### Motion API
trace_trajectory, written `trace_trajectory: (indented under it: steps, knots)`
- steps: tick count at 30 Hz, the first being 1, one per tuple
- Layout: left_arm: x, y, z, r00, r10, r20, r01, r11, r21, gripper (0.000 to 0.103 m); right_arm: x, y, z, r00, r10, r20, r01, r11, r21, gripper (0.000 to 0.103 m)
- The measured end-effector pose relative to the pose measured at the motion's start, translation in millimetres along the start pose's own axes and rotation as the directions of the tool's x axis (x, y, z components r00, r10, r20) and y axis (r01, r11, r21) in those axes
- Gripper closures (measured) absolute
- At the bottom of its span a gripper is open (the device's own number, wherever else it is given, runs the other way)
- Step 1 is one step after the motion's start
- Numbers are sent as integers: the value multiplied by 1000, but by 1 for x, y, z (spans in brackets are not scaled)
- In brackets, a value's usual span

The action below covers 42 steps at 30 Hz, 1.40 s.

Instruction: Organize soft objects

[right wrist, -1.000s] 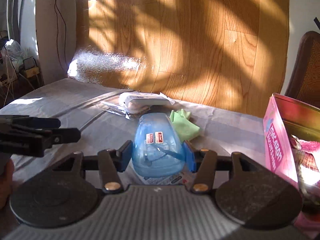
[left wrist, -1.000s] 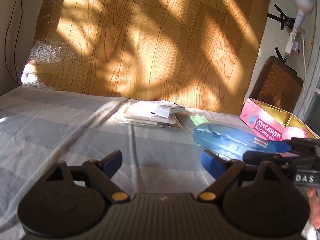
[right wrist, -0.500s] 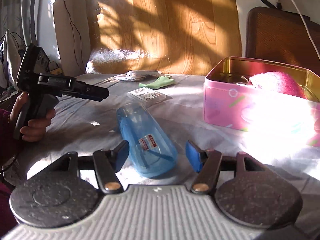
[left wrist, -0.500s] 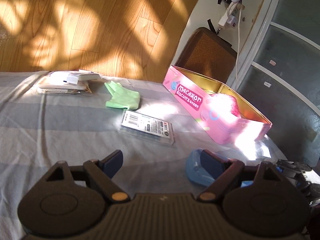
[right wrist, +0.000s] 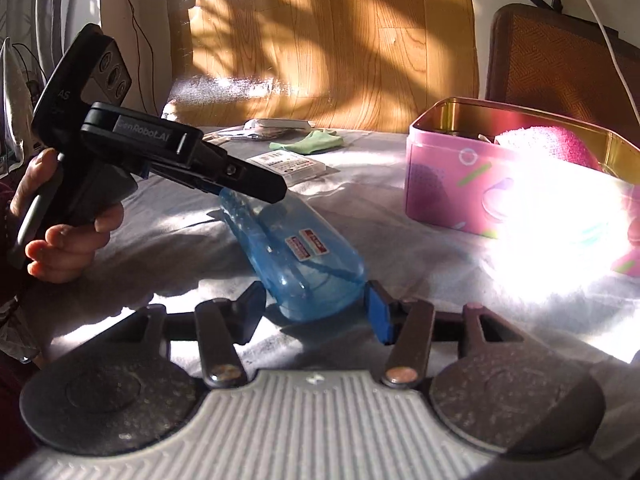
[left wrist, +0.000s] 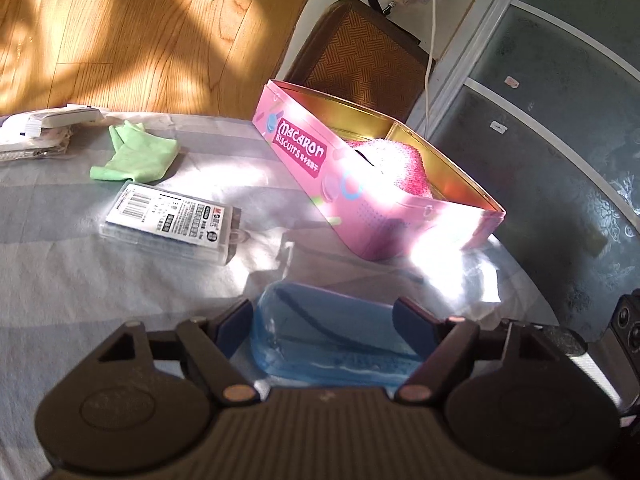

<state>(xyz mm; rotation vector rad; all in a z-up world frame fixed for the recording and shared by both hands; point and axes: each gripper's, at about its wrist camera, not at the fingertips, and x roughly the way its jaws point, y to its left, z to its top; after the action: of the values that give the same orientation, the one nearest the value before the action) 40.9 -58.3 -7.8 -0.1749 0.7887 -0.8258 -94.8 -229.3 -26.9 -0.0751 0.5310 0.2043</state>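
A translucent blue plastic case (right wrist: 296, 252) lies on the grey cloth-covered table (left wrist: 60, 272). My right gripper (right wrist: 314, 308) is open with the case's near end between its fingers. My left gripper (left wrist: 324, 320) is open and straddles the case's other end (left wrist: 328, 332); it shows in the right wrist view (right wrist: 256, 184) above the case. A green cloth (left wrist: 136, 156) lies at the far left. A pink fuzzy item (left wrist: 392, 160) sits inside the pink Macaron biscuit tin (left wrist: 304, 152).
A clear packet with a barcode label (left wrist: 172, 220) lies between the green cloth and the case. White packages (left wrist: 40, 128) lie at the far left edge. A brown chair (left wrist: 360, 48) stands behind the tin. A wood-pattern board backs the table.
The right gripper carried the blue case toward the near side, set it down and opened. My left gripper swung right and closed in over the case's far end.
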Motion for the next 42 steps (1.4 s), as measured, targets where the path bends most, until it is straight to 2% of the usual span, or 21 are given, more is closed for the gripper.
trace_trajectory:
  steps: [4, 7, 11, 16, 21, 23, 25, 27, 28, 30, 32, 37, 42]
  knots:
    - [-9, -14, 25, 999, -15, 52, 15, 1000, -5, 24, -17, -5, 18, 996, -21, 89, 22, 1000, -13, 46]
    - [-6, -35, 58, 995, -25, 101, 21, 999, 46, 24, -27, -20, 40, 985, -61, 161, 66, 997, -28, 46]
    - [23, -63, 103, 990, -37, 139, 20, 992, 125, 24, -27, -57, 62, 967, -142, 213, 147, 989, -9, 46]
    - [76, -70, 139, 992, -52, 115, 36, 991, 132, 24, -12, -109, 81, 956, -218, 199, 204, 975, 87, 47]
    - [125, -66, 160, 997, -24, 75, 18, 996, 91, 24, 15, -138, 91, 952, -275, 137, 255, 955, 151, 48]
    - [138, -64, 164, 998, -4, 70, -2, 997, 81, 24, 28, -144, 97, 943, -314, 106, 297, 943, 154, 49]
    - [148, -62, 167, 998, 22, 62, -26, 997, 70, 25, 40, -147, 103, 927, -367, 78, 354, 924, 141, 55]
    - [156, -61, 167, 998, 44, 53, -48, 997, 60, 28, 53, -150, 107, 877, -479, 34, 472, 873, 122, 81]
    - [157, -61, 166, 997, 53, 54, -56, 996, 62, 28, 55, -150, 108, 857, -515, 36, 508, 853, 118, 84]
    - [158, -63, 163, 995, 83, 59, -87, 993, 74, 28, 56, -152, 106, 838, -543, 44, 534, 835, 132, 86]
    - [158, -64, 160, 993, 102, 59, -107, 990, 87, 28, 52, -154, 101, 835, -549, 51, 536, 830, 153, 87]
    - [146, -68, 148, 989, 132, 63, -138, 984, 109, 28, 36, -149, 92, 841, -537, 65, 516, 833, 198, 87]
    - [110, -83, 122, 988, 121, 96, -136, 977, 162, 28, 18, -129, 89, 850, -517, 103, 488, 845, 220, 85]
